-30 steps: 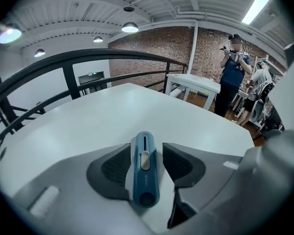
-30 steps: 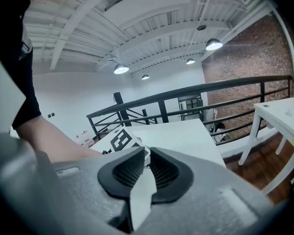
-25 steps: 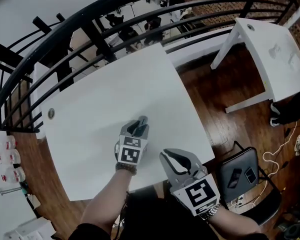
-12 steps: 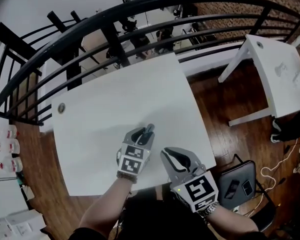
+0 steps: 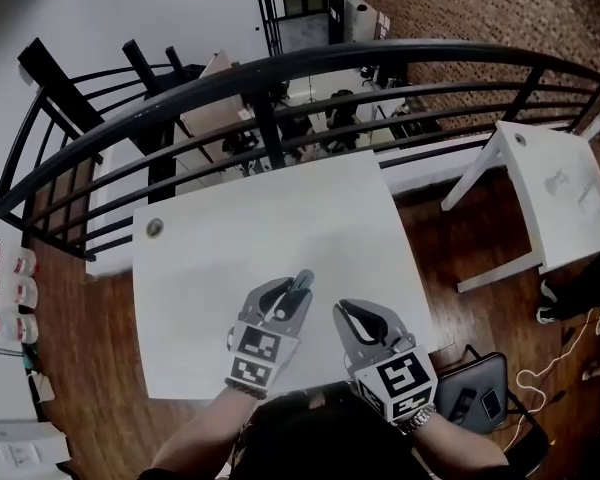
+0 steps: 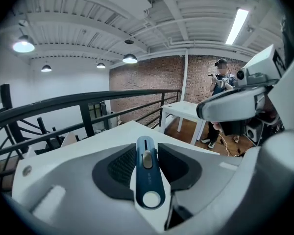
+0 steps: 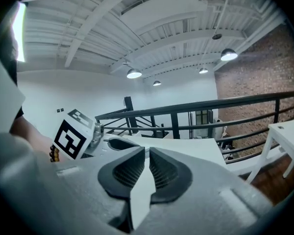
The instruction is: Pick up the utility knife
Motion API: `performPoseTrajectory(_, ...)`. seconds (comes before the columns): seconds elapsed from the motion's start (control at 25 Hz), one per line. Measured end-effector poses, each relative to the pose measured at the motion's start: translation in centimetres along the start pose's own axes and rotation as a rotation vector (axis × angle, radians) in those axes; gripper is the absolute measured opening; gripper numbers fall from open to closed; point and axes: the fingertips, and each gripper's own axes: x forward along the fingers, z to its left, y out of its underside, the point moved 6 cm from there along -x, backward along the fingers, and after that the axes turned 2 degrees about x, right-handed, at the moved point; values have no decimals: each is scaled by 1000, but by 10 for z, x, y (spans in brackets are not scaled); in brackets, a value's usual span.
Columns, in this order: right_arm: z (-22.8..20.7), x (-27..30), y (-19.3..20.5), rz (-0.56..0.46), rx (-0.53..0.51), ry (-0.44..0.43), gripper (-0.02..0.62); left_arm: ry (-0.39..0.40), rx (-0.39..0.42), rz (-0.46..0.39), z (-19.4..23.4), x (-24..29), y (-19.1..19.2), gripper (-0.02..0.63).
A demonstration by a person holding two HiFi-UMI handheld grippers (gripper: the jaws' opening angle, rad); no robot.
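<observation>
White worktop (image 5: 230, 258) fills the middle of the head view and is bare apart from a small round fitting near its far left corner. A black railing (image 5: 280, 68) curves behind it. A second white table (image 5: 570, 198) stands well apart at the right, on the wood floor. A dark chair (image 5: 470, 398) with small items on the seat sits at the lower right.

The left gripper (image 5: 285, 303) is over the near part of the worktop and is clamped on the utility knife (image 6: 147, 180), with both dark ribbed pads pressing its sides. The knife's long axis runs straight along the direction the gripper points. The butt end with a pale round spot is nearest the camera, and the slider faces up. The front end sticks out past the pads toward the railing. The knife looks clear of the worktop, so the pick-up reads as basically done.

The right gripper (image 5: 348, 316) is just beside the left one, on the knife's right. Its jaws are drawn together with only a thin slit between them and nothing in it. The left hand has the knife; the right is near but not touching.

Writing: none readable. There is no legible brand on the knife body. Only black-and-white square markers show on the left cube (image 5: 258, 353) and the right cube (image 5: 400, 383).
</observation>
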Motion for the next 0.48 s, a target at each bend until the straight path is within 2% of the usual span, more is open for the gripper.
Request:
performPoseTrajectory(0.16, 9, 1, -15, -36, -25, 19, -6, -22, 4, -69, 9, -36, -15, 158)
performPoseTrajectory(0.36, 19, 3, -27, -61, -68, 21, -8, -26, -3, -131, 13, -64, -22, 158)
performPoseTrajectory(0.48, 29, 4, -31, -67, -89, 14, -8, -48, 19, -165, 17, -80, -28, 158)
